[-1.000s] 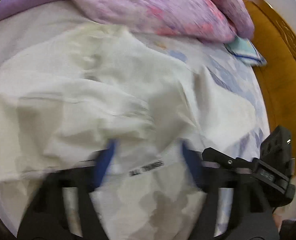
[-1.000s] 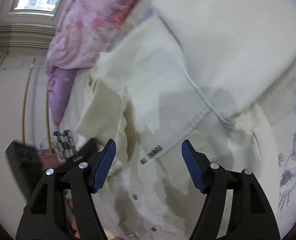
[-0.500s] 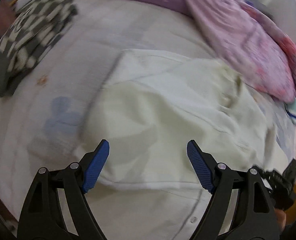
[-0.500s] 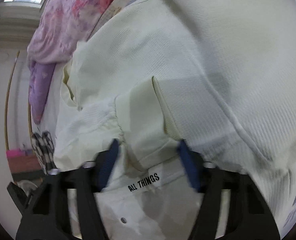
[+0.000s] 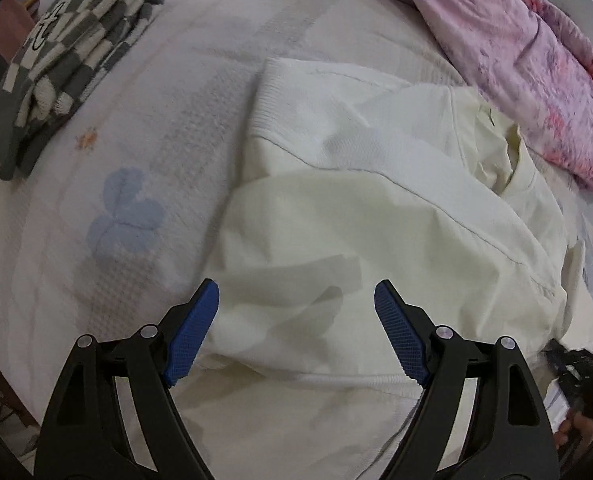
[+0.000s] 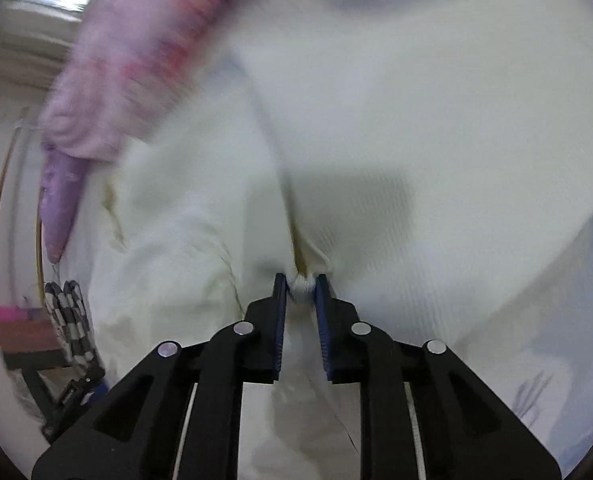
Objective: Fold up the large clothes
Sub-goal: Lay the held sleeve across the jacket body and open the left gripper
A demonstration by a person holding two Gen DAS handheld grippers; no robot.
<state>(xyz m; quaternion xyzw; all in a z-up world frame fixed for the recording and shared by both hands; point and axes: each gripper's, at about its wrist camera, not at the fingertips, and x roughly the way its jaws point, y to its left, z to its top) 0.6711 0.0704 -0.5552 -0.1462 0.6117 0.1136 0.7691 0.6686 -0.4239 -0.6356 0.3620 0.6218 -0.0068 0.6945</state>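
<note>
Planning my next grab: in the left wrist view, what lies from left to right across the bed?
Checkered folded garment → blue flower print on the bed sheet → cream garment → pink floral quilt.

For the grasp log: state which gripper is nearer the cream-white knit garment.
Right. The right gripper is shut on a bunched fold of the cream-white knit garment; the left gripper hovers open above it.
</note>
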